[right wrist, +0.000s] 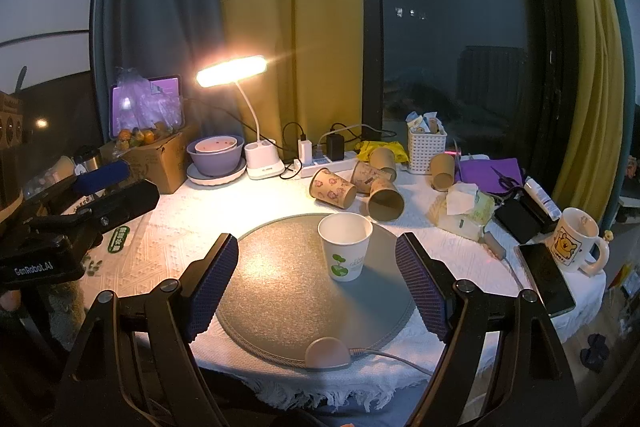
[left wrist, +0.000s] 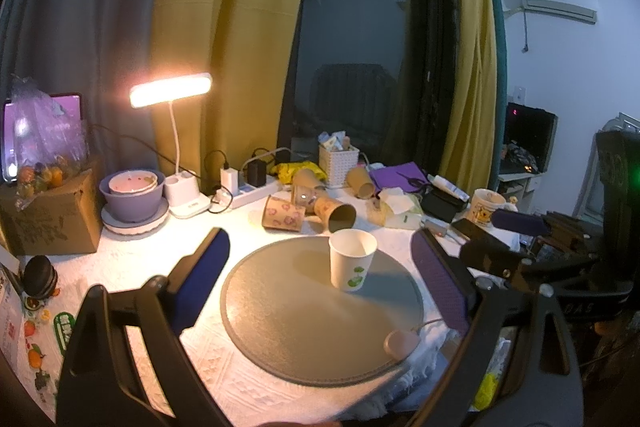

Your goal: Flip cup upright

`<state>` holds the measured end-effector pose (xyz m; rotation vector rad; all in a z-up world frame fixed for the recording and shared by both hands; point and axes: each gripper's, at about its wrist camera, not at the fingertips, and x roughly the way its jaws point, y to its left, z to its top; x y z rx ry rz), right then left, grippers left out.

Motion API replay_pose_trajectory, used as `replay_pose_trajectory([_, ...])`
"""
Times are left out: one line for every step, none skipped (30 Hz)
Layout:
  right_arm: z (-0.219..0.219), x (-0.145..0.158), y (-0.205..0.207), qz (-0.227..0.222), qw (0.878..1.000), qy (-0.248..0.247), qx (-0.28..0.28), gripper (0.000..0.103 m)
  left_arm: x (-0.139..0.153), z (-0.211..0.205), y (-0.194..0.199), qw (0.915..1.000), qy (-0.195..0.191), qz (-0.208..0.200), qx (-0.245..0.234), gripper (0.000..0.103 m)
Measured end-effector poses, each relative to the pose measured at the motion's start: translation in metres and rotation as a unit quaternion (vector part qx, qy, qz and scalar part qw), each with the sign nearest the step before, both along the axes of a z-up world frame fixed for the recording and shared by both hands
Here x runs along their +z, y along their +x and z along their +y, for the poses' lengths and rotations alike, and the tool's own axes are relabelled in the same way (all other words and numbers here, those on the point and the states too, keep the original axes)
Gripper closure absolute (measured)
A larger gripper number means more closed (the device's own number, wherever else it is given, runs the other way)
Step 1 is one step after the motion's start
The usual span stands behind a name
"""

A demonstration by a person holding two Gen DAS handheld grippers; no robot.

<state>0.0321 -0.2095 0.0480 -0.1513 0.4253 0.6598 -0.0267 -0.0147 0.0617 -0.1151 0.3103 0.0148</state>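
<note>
A white paper cup with a green leaf print (left wrist: 352,259) stands upright, mouth up, on the far part of a round grey mat (left wrist: 288,315). It also shows in the right wrist view (right wrist: 345,251) on the mat (right wrist: 280,291). My left gripper (left wrist: 320,287) is open and empty, its fingers wide apart, held back from the cup. My right gripper (right wrist: 318,287) is open and empty, its blue pads on either side of the mat's near half, short of the cup. The right gripper also shows at the right of the left wrist view (left wrist: 516,239).
Several brown paper cups (right wrist: 360,187) lie on their sides behind the mat. A lit desk lamp (right wrist: 232,71), a purple bowl (right wrist: 216,155), a power strip (right wrist: 320,163), a white basket (right wrist: 426,147), tissues (right wrist: 464,207), a phone (right wrist: 546,279) and a cartoon mug (right wrist: 576,239) crowd the table.
</note>
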Motion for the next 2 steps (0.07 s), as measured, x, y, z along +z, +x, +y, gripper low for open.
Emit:
replay_pose_trajectory([0.0017, -0.0003, 0.0004, 0.000, 1.000, -0.001, 0.002, 0.020, -0.0008, -0.0005, 0.0005, 1.0000, 0.000, 0.001, -0.003, 0.010])
replay_pose_trajectory([0.0024, -0.0004, -0.0001, 0.000, 1.000, -0.001, 0.004, 0.020, -0.0024, -0.0008, 0.0018, 0.9999, 0.001, 0.003, -0.010, 0.010])
